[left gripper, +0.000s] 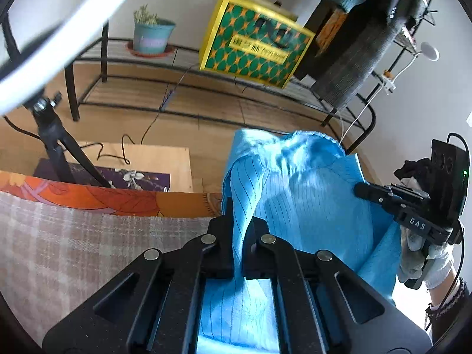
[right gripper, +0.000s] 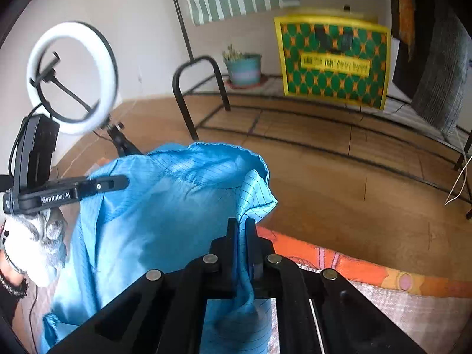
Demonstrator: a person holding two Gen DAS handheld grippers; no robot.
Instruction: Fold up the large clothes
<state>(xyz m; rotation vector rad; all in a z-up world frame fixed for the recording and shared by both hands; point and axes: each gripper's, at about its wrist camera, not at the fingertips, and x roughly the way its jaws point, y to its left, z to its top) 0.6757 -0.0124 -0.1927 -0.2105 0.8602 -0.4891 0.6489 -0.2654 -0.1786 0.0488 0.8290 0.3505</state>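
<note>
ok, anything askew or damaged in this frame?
Nothing damaged. The blue garment hangs bunched and uneven between the left tool and right tool, both shut on its fabric, as expected mid-fold.

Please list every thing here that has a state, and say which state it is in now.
Left claw: shut on the garment.
Right claw: shut on the garment.
Garment: lifted, bunched, hanging between both claws.
Ring light: upright on its stand; lit or not, cannot tell.
Box: upright on the rack, closed.
Plant pot: upright on the rack.
</note>
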